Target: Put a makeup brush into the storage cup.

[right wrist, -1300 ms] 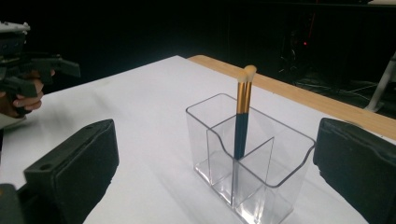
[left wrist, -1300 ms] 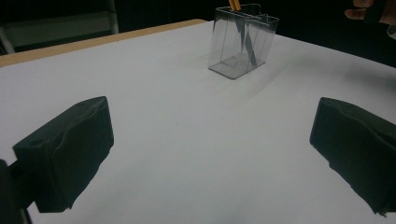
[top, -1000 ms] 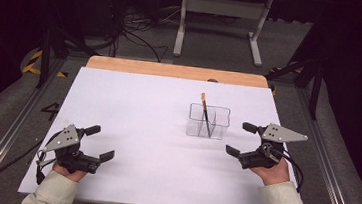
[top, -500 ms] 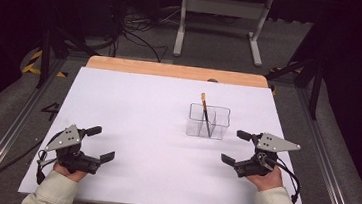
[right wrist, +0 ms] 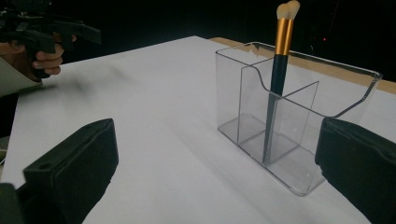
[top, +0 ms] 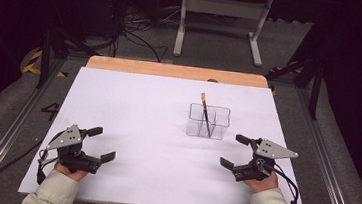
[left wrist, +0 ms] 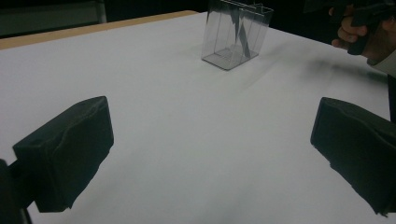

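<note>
While both claws rest low at the near edge of the white-covered surface (top: 167, 116), neither one holds anything. The left claw (top: 99, 144) sits at the near left corner with its black jaws spread wide apart, well away from everything else. The right claw (top: 237, 151) sits near the right edge, its jaws likewise spread, pointing inward toward the clear plastic two-compartment organiser box (top: 208, 120), which stands upright to the right of centre on the surface.

A makeup brush with a dark handle, gold ferrule and pale bristle tip (right wrist: 280, 51) stands in that box, leaning against the inner divider with its bristles up above the rim. Leaning suits it: the compartment is wider than the handle, so the divider and wall are what keep it from falling flat. From the right gripper view the box lies just ahead of the jaws, the brush between them in line of sight, so I judge this hand is the one lined up to reach for it; the open jaws fit an approach rather than a carry.

Compared with half a second ago, the right claw has drifted slightly lower and nearer the person, and a second ago it sat closer to the box. The left claw, box and brush have stayed put.
</note>
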A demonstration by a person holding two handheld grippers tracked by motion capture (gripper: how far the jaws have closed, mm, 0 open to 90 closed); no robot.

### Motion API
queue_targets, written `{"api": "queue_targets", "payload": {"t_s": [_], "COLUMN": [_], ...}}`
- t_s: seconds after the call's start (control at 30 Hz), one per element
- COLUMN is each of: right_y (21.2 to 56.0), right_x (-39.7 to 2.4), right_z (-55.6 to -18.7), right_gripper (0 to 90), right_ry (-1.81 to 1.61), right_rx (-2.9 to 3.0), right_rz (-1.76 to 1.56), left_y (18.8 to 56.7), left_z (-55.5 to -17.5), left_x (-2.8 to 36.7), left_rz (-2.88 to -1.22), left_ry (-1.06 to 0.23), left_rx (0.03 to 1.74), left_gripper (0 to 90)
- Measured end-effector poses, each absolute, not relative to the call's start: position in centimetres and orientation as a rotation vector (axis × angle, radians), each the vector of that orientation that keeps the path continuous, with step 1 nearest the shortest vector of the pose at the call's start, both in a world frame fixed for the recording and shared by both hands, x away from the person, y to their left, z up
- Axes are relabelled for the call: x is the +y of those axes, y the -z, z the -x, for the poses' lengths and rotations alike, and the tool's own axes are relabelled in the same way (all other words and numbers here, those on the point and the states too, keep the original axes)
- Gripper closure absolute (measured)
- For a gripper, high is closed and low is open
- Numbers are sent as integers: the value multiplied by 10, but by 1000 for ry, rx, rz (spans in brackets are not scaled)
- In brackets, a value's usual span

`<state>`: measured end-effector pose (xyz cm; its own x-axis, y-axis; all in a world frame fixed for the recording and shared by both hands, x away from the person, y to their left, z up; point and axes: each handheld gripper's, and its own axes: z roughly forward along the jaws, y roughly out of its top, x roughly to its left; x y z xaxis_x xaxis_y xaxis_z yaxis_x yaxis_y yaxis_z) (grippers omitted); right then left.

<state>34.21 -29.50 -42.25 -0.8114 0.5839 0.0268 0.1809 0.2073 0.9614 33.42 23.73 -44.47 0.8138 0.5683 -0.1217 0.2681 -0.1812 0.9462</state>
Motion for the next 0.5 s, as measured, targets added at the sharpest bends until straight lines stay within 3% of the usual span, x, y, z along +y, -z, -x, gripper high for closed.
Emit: {"api": "queue_targets", "payload": {"t_s": [0.5], "right_y": [446], "right_x": [-291], "right_z": [-342], "right_gripper": [0], "right_ry": [-1607], "right_rx": [2141], "right_rz": [-730], "left_y": [449], "left_z": [-337], "left_x": [242], "left_rz": [-1730], "left_ry": [-300], "left_rx": [674], "left_gripper": [0]}}
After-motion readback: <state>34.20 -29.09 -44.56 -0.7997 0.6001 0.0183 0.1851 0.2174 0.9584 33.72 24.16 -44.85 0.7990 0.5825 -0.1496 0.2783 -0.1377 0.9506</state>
